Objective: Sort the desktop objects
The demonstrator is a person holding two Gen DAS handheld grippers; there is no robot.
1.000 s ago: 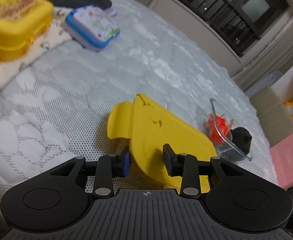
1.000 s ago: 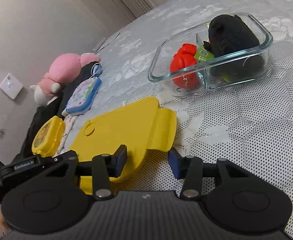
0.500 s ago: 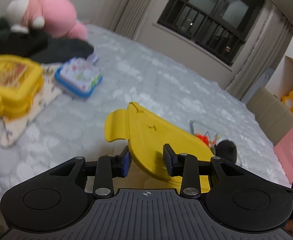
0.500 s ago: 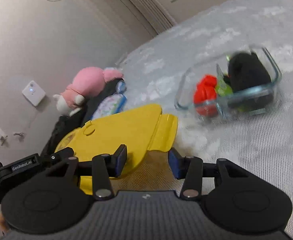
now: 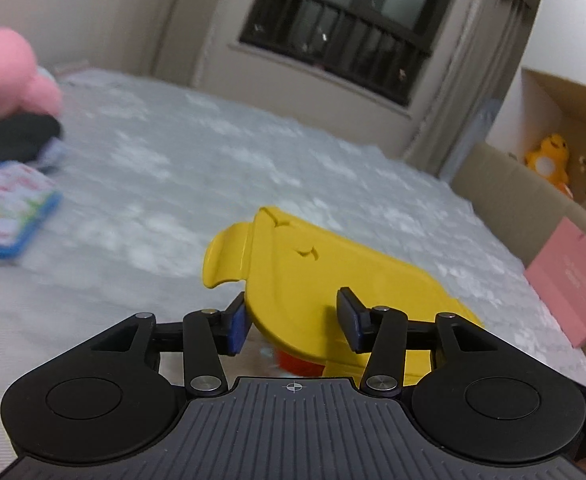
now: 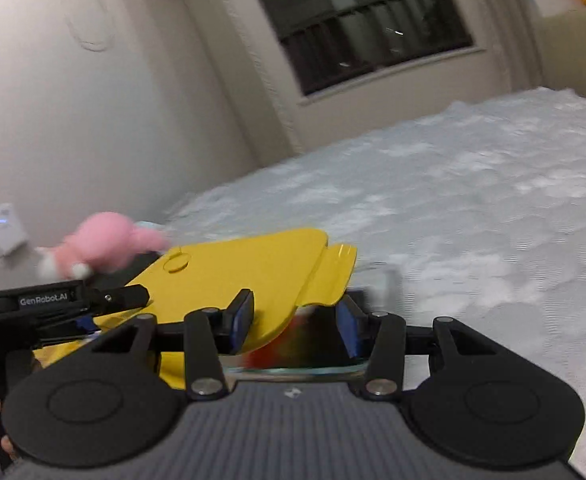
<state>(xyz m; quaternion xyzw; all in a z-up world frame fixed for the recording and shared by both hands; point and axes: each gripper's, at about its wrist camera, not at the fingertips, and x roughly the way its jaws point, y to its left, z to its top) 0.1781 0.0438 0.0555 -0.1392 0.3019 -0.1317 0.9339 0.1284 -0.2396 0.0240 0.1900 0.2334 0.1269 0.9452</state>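
**Yellow lid carried over the glass container, left jaws letting go**

Both views have swung upward since the earlier frames: the window and walls now fill the top of each picture, the yellow lunch box has dropped out of the left view, and the glass container (image 6: 313, 364) that sat well clear on the bed now lies directly under the yellow lid (image 5: 325, 276), only a blurred red and dark strip of it showing below the lid's edge.

I judge the lid is being carried across to cover that container, which would explain why it is held flat and slightly tilted, clasp flap leading. The left gripper (image 5: 295, 322) has its jaws opening; the lid's edge runs between them, and the right-hand pad seems to stand clear of the plastic, so the hold looks released or nearly so. The right gripper (image 6: 295, 322) has its jaws partly apart with the lid's corner and the container's contents between them; whether the pads press on anything I cannot tell.

The lid is bright yellow moulded plastic, smooth and matt, with 1 curled clasp flap (image 5: 229, 258) on a short side, a round embossed disc (image 6: 176, 264) near its middle and small raised marks on the surface. It looks stiff and light.

A pink plush toy (image 6: 105, 246) and a blue-edged case (image 5: 11, 210) lie further off on the pale quilted bed (image 5: 213, 152).
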